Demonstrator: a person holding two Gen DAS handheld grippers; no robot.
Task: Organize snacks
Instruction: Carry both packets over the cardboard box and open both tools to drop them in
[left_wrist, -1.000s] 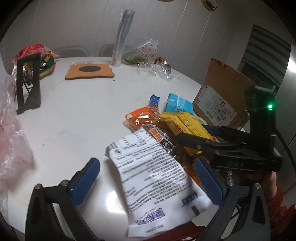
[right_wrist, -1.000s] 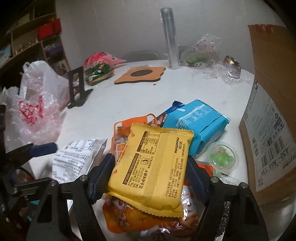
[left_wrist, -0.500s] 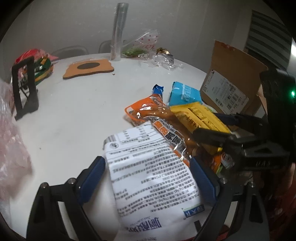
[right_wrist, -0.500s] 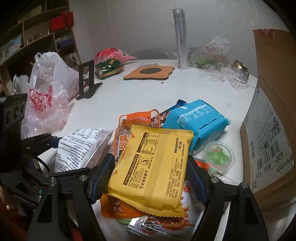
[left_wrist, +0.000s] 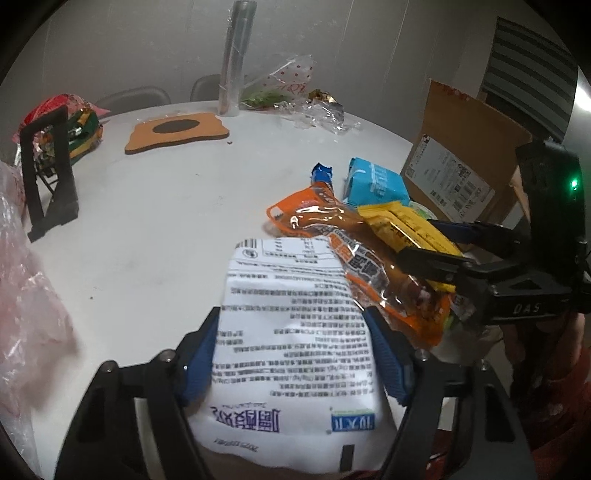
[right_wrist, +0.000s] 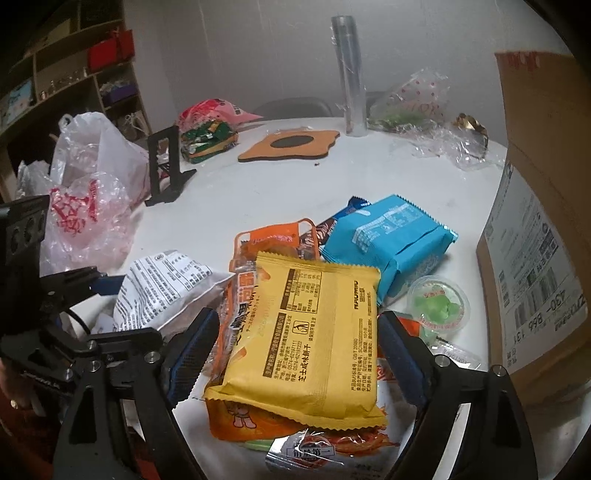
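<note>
The blue-padded fingers (left_wrist: 201, 360) of the left gripper (left_wrist: 295, 354) are seen pressed against both long edges of a white snack packet (left_wrist: 295, 332), which is pinched between them with its printed back facing up. The far end of this packet is laid over an orange snack packet (left_wrist: 354, 258) on the white counter (left_wrist: 155, 221). The right gripper (right_wrist: 295, 354) is held around a yellow cracker packet (right_wrist: 314, 332); its fingers (right_wrist: 192, 350) are spread a little wider than the packet, and it cannot be told for certain whether the pads are touching its sides. The yellow packet is stacked on the orange one and on further wrapped snacks at the near edge of the counter. Just beyond it a light-blue biscuit packet (right_wrist: 388, 243) is found, with a dark chocolate bar (right_wrist: 332, 225) tucked beside it and a small green jelly cup (right_wrist: 437, 302) to its right. A cardboard box (right_wrist: 535, 221) is stood at the right edge. Farther off, a cork trivet (right_wrist: 291, 144), an upright foil roll (right_wrist: 351, 74), crumpled clear wrapping (right_wrist: 443, 136), a black stand (right_wrist: 166, 166), a bag of green-wrapped sweets (right_wrist: 207, 136) and white plastic bags (right_wrist: 92, 184) are seen.
</note>
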